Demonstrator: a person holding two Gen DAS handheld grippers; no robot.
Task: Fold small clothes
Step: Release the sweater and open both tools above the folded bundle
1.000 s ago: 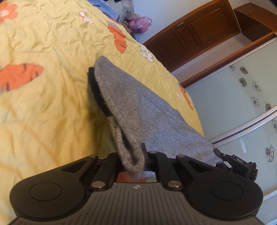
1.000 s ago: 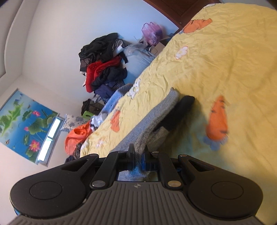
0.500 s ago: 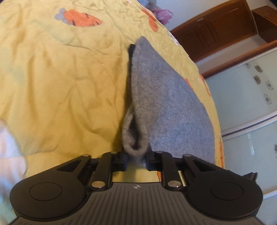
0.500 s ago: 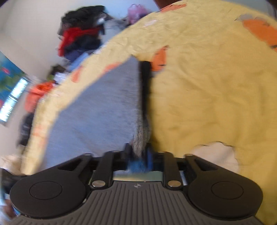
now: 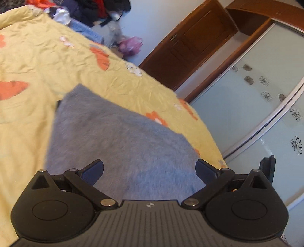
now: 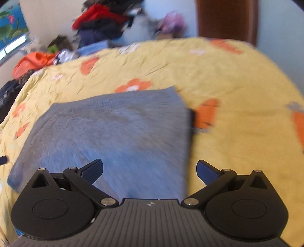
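- Looking along the left gripper [image 5: 149,168] in the left wrist view: its jaws are standing wide apart and gripping nothing; the grey knitted garment [image 5: 117,136] is lying flat and folded on the yellow bedsheet [image 5: 38,57] just ahead of the fingers; a dark strip is peeking out at the garment's far left corner; orange and white flowers are dotting the sheet; a brown wooden wardrobe [image 5: 190,47] and a frosted sliding door [image 5: 256,104] are standing beyond the bed; a heap of clothes [image 5: 95,9] is sitting at the far end.
- Looking along the right gripper [image 6: 149,169] in the right wrist view: its jaws are also spread wide and empty; the grey knitted garment [image 6: 114,129] is lying as a rough rectangle directly ahead, blurred by motion; the yellow bedsheet [image 6: 237,142] is surrounding it; the heap of clothes [image 6: 102,22] is piling against the wall behind.
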